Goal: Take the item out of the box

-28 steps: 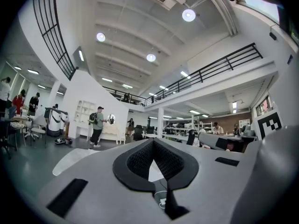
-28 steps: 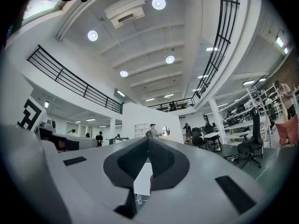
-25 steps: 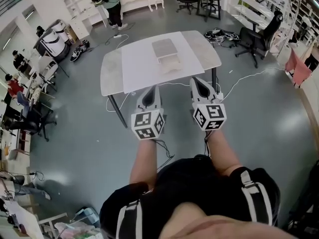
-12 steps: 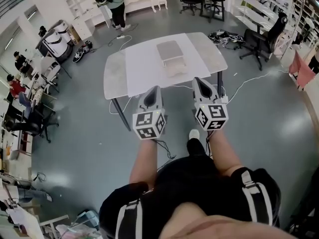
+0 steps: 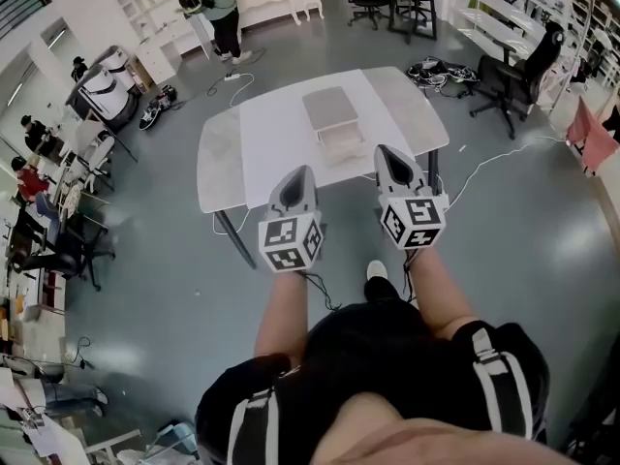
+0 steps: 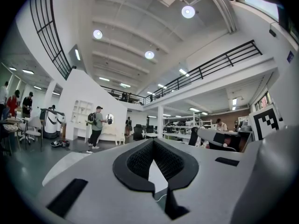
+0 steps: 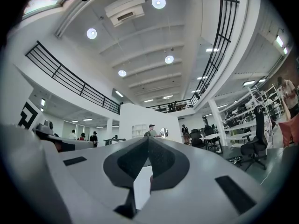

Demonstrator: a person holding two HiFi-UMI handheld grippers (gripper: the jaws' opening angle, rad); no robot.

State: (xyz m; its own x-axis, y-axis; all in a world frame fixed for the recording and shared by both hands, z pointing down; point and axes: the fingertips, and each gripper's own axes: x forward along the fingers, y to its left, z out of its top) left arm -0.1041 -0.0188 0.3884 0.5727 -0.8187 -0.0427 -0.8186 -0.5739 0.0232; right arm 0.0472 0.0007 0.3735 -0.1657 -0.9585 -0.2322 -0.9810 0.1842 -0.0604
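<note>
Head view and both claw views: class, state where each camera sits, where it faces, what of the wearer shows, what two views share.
Head view: on the head, steeply down at the table and box; forearms, left claw, right claw show.
Left claw view: on the left claw, level across the hall; its shut jaws show.
Right claw view: on the right claw, likewise; shut jaws.
Shared: both claw views catch the person with a backpack.

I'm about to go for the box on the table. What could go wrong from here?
1. The left tool and right tool are both shut. They must open before they reach the box, or they may just shove it.
2. A white cable trails on the floor beside the table. A step there could snag it.
</note>
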